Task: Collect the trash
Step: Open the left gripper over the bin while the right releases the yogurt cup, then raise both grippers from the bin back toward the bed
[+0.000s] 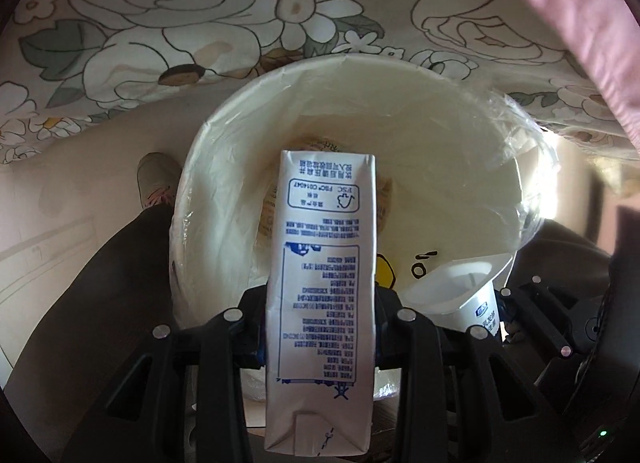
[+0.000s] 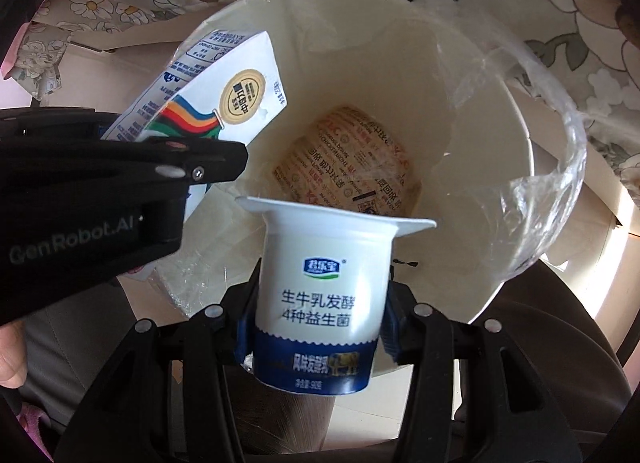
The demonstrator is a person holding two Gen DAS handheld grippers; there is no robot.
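My left gripper (image 1: 320,327) is shut on a white milk carton (image 1: 322,303) with blue print and holds it over the open white trash bin (image 1: 224,167). My right gripper (image 2: 316,323) is shut on a white and blue yogurt cup (image 2: 320,283), also over the bin (image 2: 460,103). The carton (image 2: 224,79) and the left gripper (image 2: 216,161) show at the left of the right wrist view. The yogurt cup (image 1: 460,291) shows at the lower right of the left wrist view. A printed paper bowl (image 2: 352,159) lies at the bottom of the bin.
The bin has a clear plastic liner (image 2: 560,167) draped over its right rim. A floral cloth (image 1: 180,23) hangs behind the bin. A pink sleeve (image 1: 580,23) is at the upper right. A dark trouser leg and shoe (image 1: 154,179) stand left of the bin.
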